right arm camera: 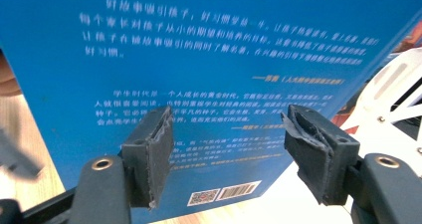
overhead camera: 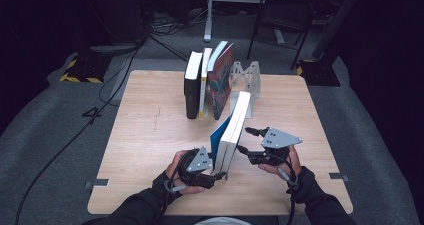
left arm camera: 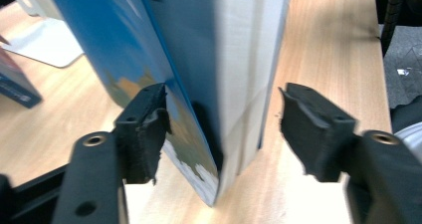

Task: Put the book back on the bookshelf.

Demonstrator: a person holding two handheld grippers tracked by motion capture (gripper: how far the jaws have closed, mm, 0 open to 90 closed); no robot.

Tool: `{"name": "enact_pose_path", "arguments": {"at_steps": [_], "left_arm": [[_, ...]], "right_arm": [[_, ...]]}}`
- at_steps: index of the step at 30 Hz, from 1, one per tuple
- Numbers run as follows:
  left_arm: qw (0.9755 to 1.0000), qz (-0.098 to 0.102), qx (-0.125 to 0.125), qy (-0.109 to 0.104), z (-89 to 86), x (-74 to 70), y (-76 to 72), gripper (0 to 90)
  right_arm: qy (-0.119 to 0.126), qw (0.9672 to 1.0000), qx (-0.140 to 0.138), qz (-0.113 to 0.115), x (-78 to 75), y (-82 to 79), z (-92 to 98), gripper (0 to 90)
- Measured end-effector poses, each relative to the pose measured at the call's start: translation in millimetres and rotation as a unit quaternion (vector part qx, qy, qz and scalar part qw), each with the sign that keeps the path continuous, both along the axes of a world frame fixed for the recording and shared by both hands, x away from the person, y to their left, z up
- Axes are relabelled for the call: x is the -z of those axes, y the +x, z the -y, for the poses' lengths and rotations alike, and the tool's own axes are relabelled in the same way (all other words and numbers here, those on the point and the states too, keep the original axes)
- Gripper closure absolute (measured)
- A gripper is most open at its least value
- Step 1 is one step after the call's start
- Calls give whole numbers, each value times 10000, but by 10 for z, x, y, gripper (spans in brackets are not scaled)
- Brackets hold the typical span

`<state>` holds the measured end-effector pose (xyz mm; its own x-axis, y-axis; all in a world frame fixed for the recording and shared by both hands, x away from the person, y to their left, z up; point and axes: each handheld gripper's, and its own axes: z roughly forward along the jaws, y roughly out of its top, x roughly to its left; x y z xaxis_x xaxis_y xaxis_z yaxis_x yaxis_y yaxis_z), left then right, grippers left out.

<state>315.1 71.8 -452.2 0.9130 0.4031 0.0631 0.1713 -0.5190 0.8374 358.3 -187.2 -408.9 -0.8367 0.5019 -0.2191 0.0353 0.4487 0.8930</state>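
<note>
- Standing on its lower edge near the front of the table (overhead camera: 150,135), the blue book (overhead camera: 231,130) leans away towards the white metal bookend (overhead camera: 248,80).
- Left gripper (overhead camera: 216,174): jaws apart around the book's near bottom corner, one pad at the cover, the other clear of the pages.
- Right gripper (overhead camera: 246,141): jaws apart, facing the blue back cover, nothing between them.
- Three more books (overhead camera: 206,80) stand upright beside the bookend.
</note>
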Motion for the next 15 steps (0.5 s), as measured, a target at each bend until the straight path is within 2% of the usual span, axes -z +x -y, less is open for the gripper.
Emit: {"name": "enact_pose_path", "arguments": {"at_steps": [2, 4, 6, 8, 9, 10, 13, 15], "left_arm": [[9999, 0, -97, -43, 41, 22, -21, 272], [9995, 16, -315, -91, 88, 38, -25, 251], [9984, 30, -526, -206, 127, 52, -27, 237], [9965, 59, -767, -327, 180, 67, -30, 229], [9948, 169, -953, -332, 216, 79, -35, 229], [9929, 279, -1104, -342, 244, 88, -44, 250], [9887, 405, -1385, -401, 285, 106, -55, 289], [9886, 332, -1377, -502, 255, 102, -32, 359]], "right_arm": [[-81, 10000, 3, -9, 33, 5, -29, 337], [-133, 9999, 17, -45, 70, 13, -54, 329], [-60, 9999, 39, -82, 100, 23, -62, 318], [-85, 9999, 73, -80, 126, 31, -72, 317], [-49, 9999, 76, -88, 138, 36, -73, 316], [-19, 9999, 76, -124, 152, 44, -73, 311], [-43, 9998, 116, -147, 170, 59, -77, 291], [-65, 9998, 137, -127, 171, 62, -76, 284]]}}
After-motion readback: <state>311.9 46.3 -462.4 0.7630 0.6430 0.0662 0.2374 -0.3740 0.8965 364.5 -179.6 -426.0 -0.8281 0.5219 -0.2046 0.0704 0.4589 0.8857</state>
